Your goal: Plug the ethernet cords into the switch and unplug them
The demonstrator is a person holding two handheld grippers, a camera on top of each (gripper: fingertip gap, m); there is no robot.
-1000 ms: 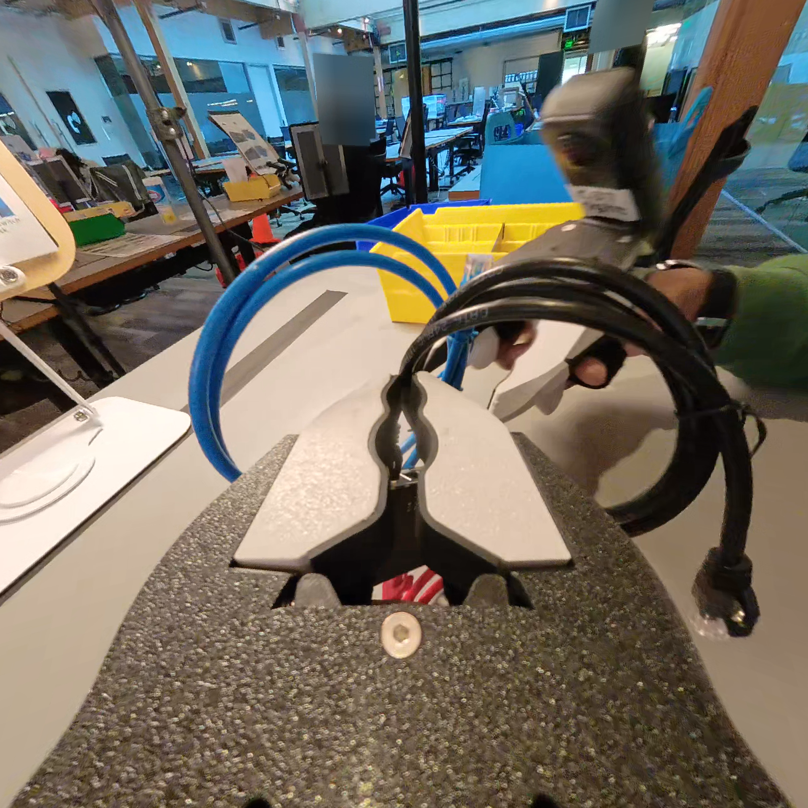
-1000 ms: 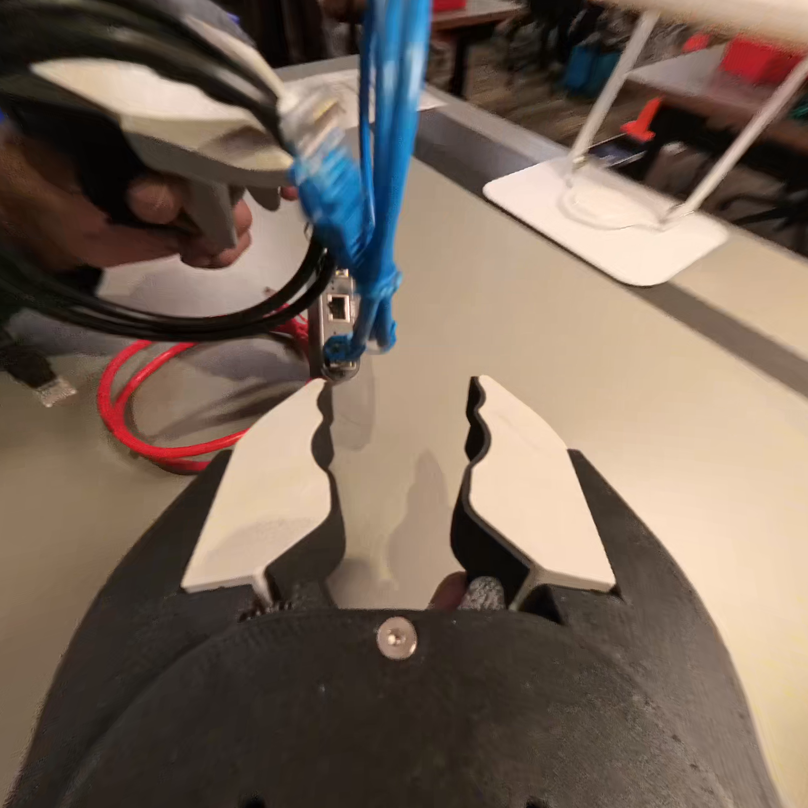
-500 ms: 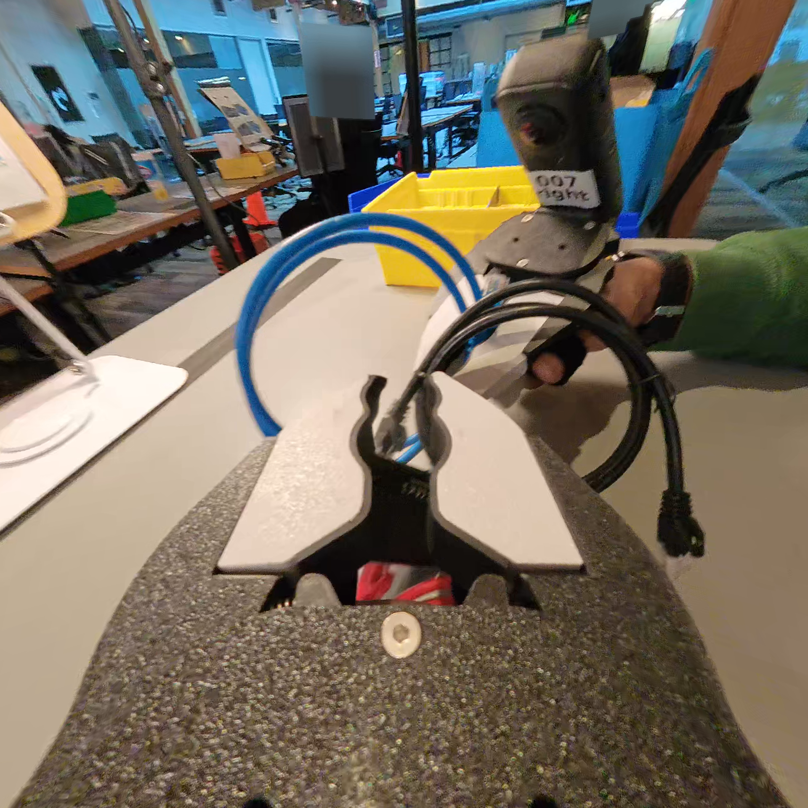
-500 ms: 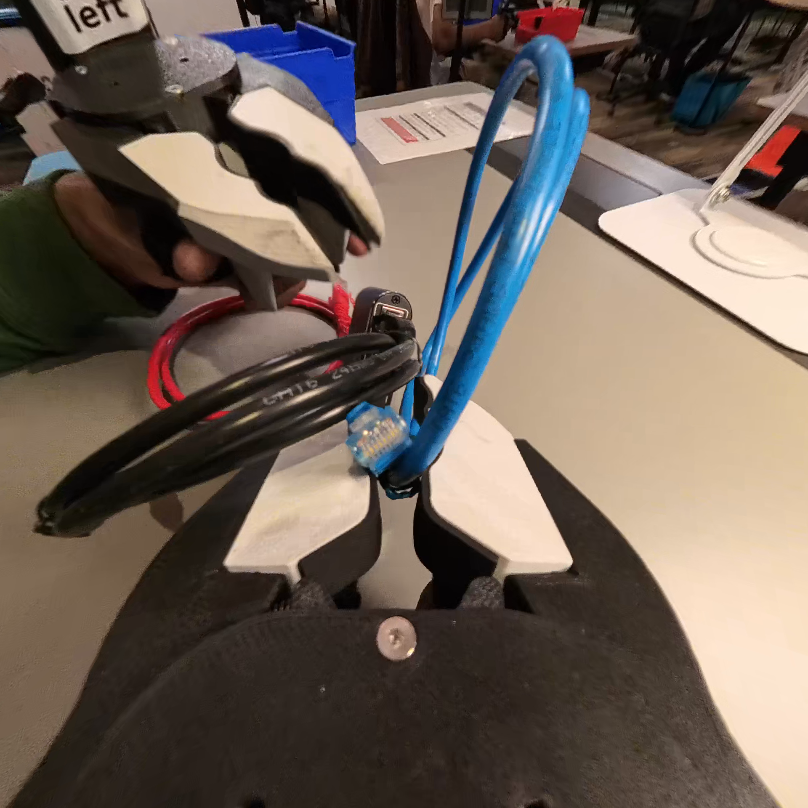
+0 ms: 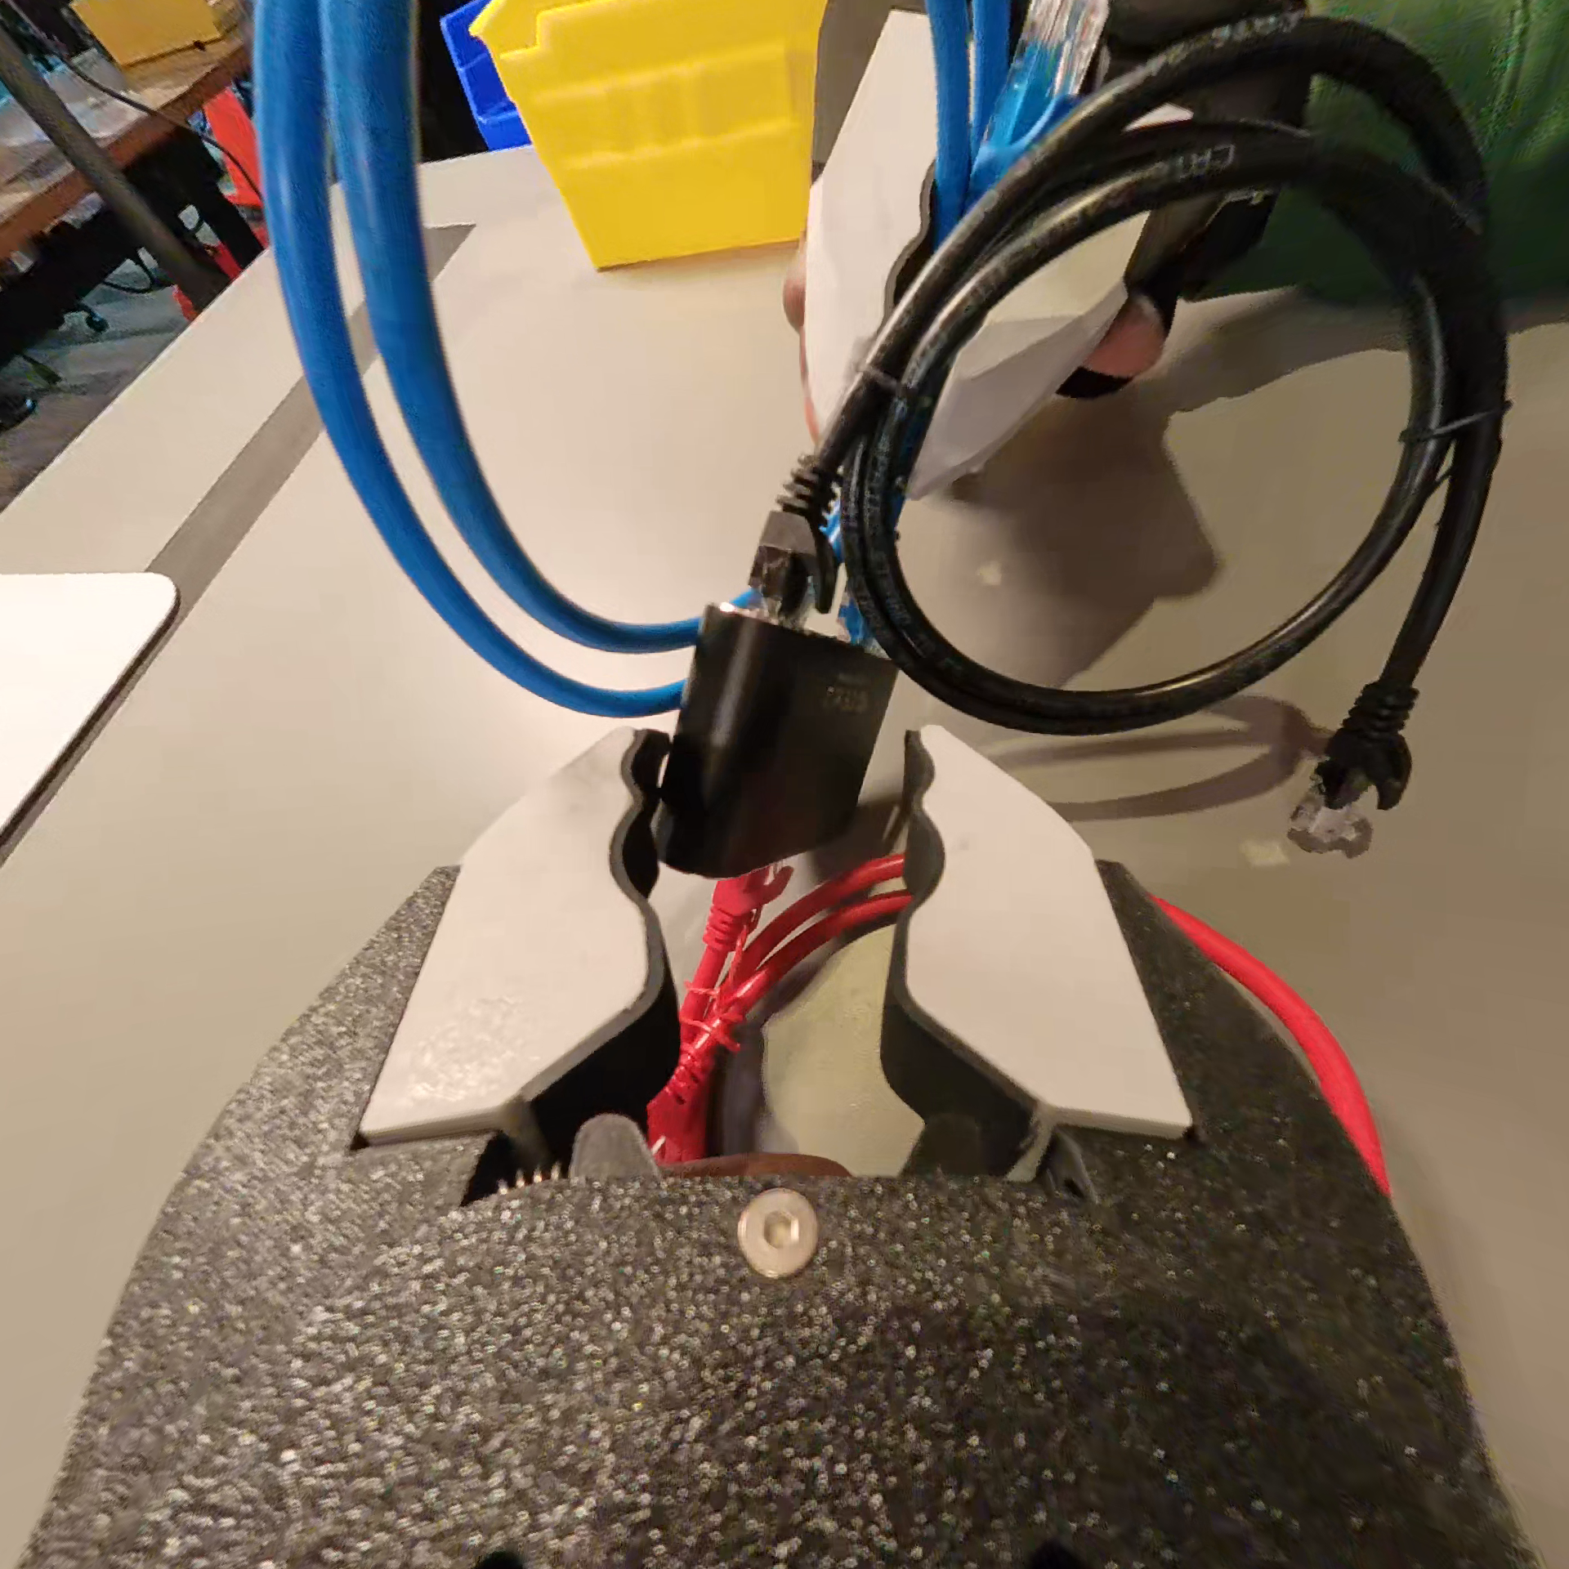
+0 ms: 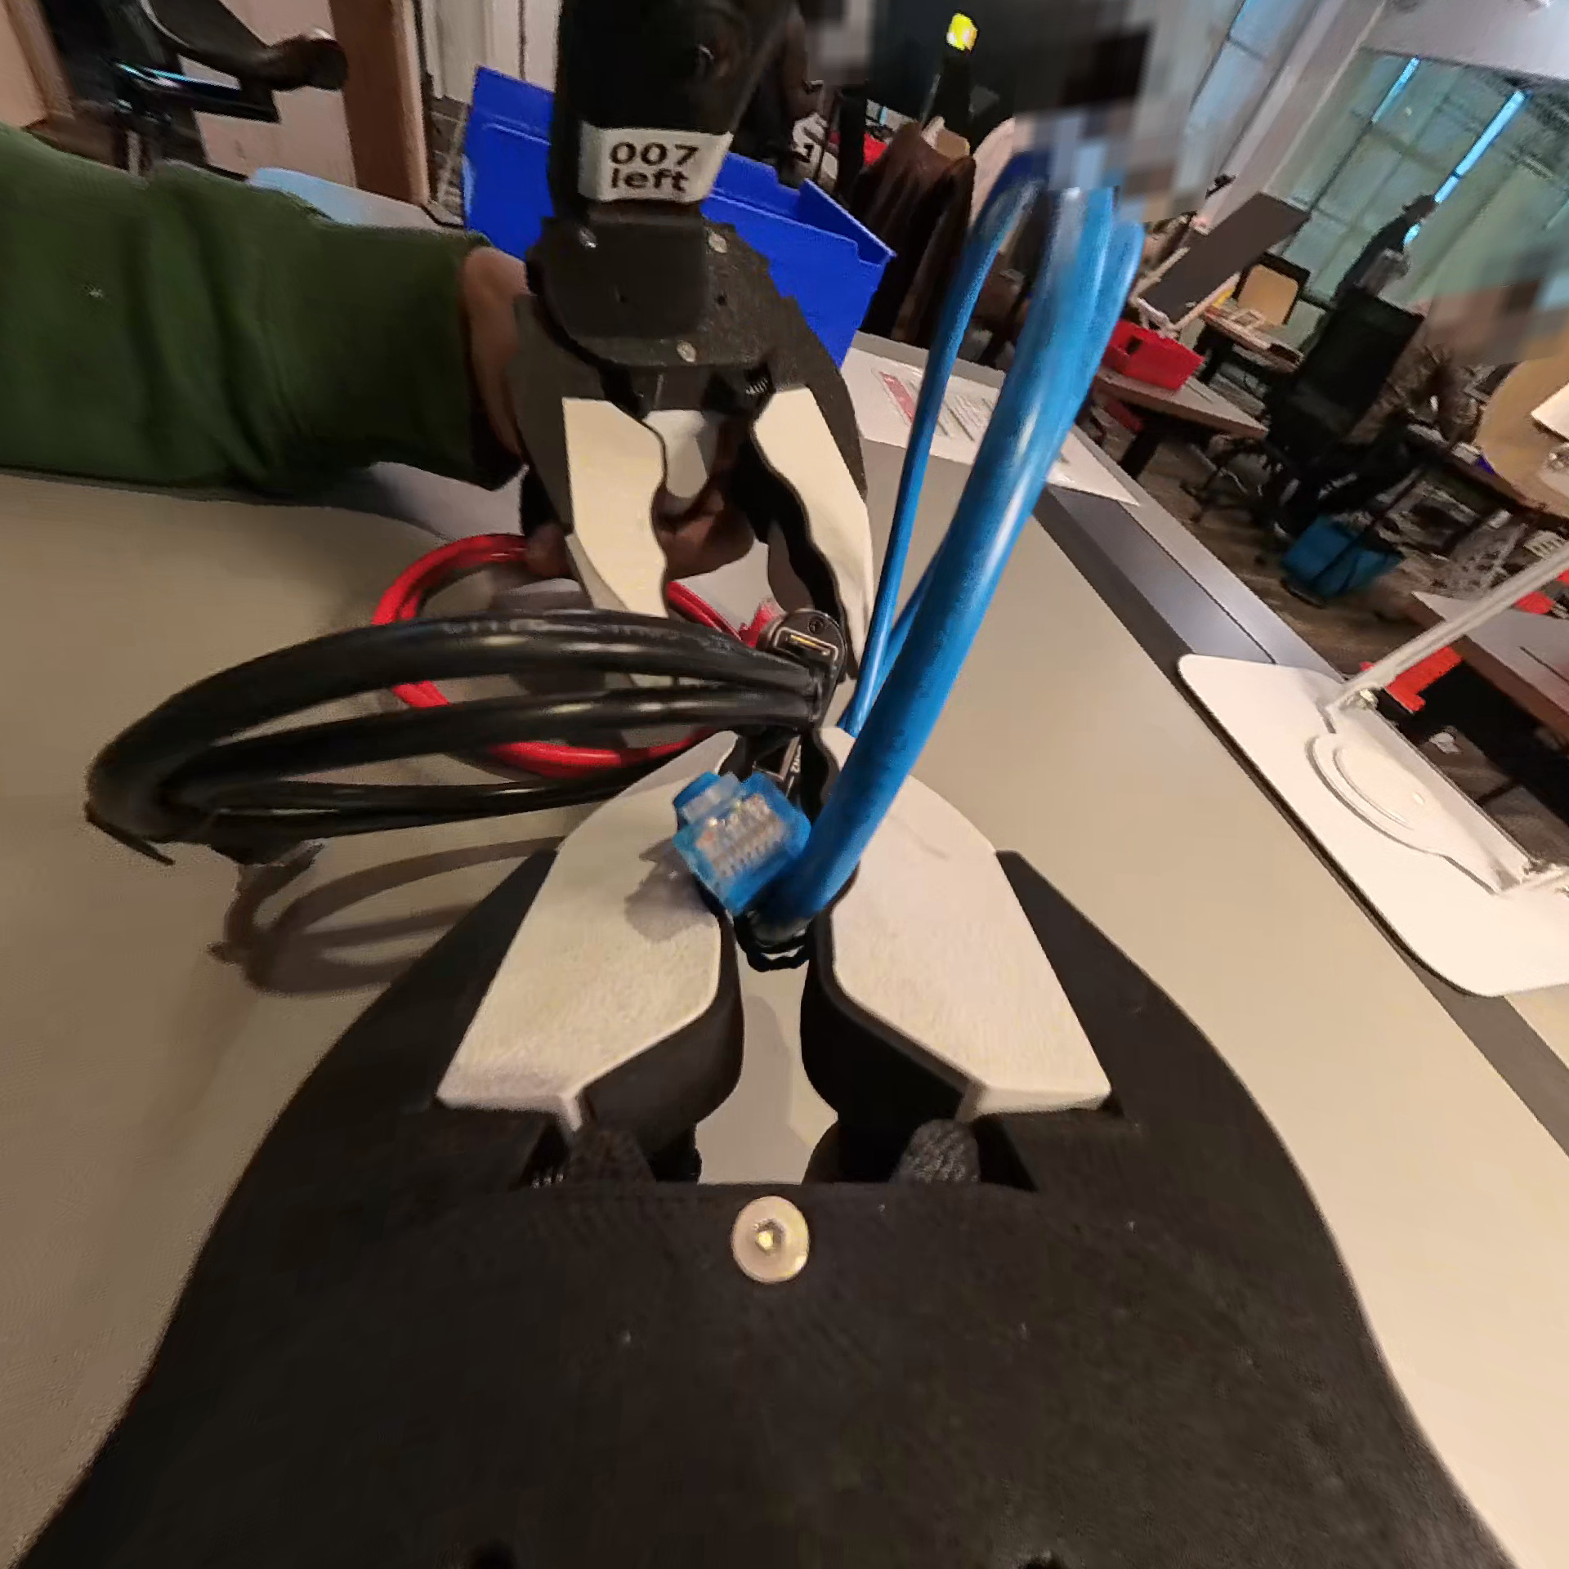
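While your left gripper sits w/ jaws spread around the small black switch, it's tilted above the worktop, black cord and blue cord plugged on top. Right gripper jaws are clamped on the blue cord's bundle.

We see the left gripper with its two pale fingers spread well apart, tilted down toward the table. In the right wrist view it faces us from across the table, a green sleeve and hand behind it. The right gripper has its fingers drawn nearly together, pinching something at the tips. In the left wrist view it seems to point downward, though it is partly hidden.
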